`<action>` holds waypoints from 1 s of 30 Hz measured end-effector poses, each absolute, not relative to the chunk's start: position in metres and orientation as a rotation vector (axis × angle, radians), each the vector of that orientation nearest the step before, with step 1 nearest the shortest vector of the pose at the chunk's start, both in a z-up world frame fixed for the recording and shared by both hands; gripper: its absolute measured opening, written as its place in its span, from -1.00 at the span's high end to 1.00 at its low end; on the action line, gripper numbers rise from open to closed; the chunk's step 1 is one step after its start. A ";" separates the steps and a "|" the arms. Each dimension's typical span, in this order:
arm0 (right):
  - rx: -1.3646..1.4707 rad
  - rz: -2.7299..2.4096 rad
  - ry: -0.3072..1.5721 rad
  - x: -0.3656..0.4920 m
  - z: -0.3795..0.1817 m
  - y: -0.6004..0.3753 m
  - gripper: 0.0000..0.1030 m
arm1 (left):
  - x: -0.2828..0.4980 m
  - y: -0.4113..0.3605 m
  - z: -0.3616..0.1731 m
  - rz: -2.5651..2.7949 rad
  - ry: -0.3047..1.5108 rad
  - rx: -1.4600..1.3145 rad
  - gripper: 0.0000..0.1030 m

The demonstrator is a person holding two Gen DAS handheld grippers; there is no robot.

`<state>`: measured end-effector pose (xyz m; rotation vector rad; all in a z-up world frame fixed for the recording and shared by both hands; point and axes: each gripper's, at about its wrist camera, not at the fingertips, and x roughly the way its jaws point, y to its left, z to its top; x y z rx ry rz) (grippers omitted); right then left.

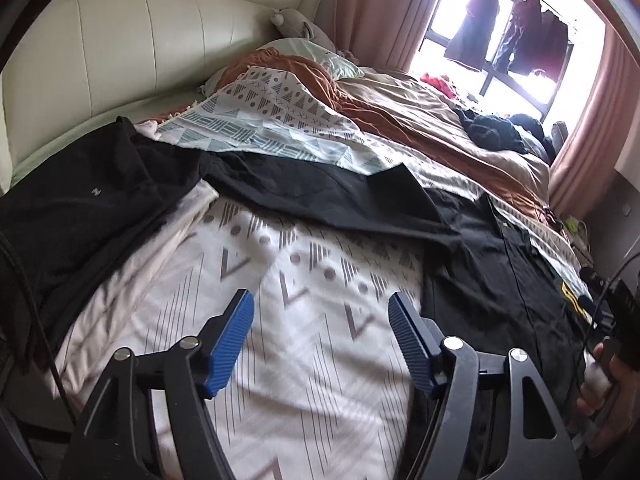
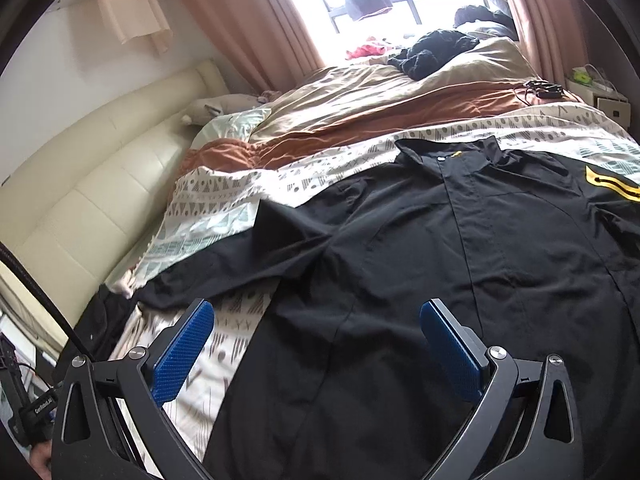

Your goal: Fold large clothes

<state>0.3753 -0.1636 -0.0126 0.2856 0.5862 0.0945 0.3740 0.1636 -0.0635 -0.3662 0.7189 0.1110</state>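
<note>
Black shirt (image 2: 440, 240) laid flat, front up, on patterned bedspread (image 1: 304, 280). Left gripper (image 1: 322, 308) and right gripper (image 2: 316, 320) seen with jaws apart, nothing held; no containers identified.

The room held a bed with a cream padded headboard (image 1: 120, 52) along its left side. A patterned white sheet (image 1: 304, 280), a rust-brown blanket (image 2: 360, 120) and a tan duvet (image 2: 360, 88) covered the mattress. Pink curtains (image 2: 248, 20) framed a window (image 1: 516, 32) at the far end; strong daylight entered, overexposing the glass. Dark garments hung (image 1: 476, 20) at the window. A white wall (image 2: 52, 48) rose above the headboard.
</note>
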 end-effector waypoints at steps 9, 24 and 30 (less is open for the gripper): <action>0.318 0.075 0.616 0.437 -0.024 -0.160 -0.92 | 0.449 0.194 -0.069 0.113 0.726 -0.417 -0.10; 0.396 0.064 0.787 0.552 -0.064 -0.176 -0.51 | 0.556 0.234 -0.134 0.248 0.896 -0.496 -0.10; 0.491 0.110 0.810 0.585 -0.077 -0.186 -0.35 | 0.585 0.245 -0.158 0.349 0.959 -0.477 -0.10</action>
